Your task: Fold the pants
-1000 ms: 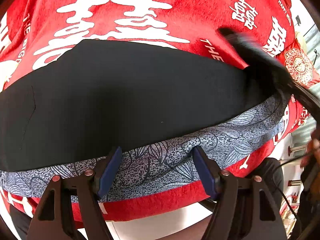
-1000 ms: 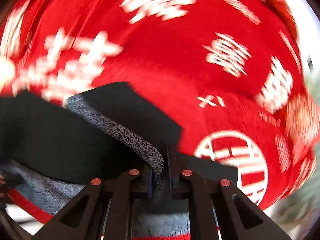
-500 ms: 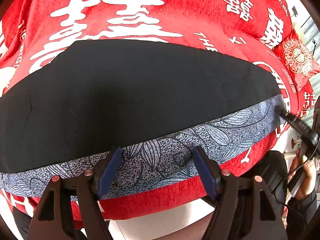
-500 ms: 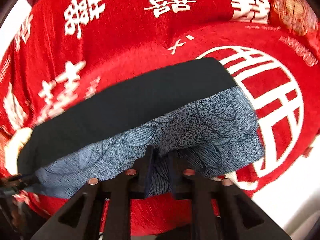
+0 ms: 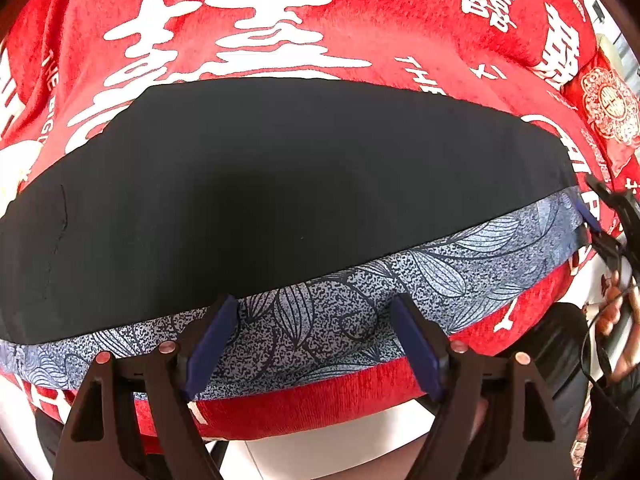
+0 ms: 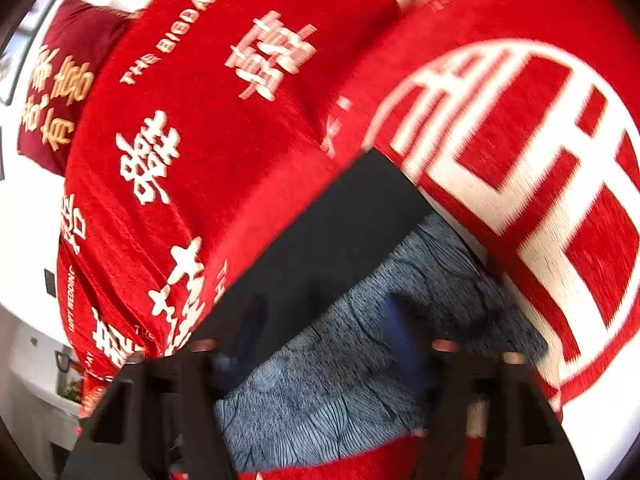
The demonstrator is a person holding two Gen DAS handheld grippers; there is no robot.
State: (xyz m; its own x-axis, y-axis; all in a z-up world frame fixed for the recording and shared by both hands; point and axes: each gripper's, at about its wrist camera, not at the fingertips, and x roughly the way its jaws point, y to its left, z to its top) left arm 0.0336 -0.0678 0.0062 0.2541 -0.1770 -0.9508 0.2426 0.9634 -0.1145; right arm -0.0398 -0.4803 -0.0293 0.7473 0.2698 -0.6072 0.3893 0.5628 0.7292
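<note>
Lying flat on red bedspread (image 5: 400,20), pants (image 5: 280,184): left gripper (image 5: 312,340) jaws apart over hem, 6 o'clock; right gripper (image 6: 320,344) apart, just been narrowing, clamping nothing.

A bed under a red cover (image 5: 400,20) with white characters carried the folded pants (image 5: 280,184), black with a blue leaf-print band at 6 o'clock. A red pillow (image 5: 608,108) lay at 2 o'clock.
</note>
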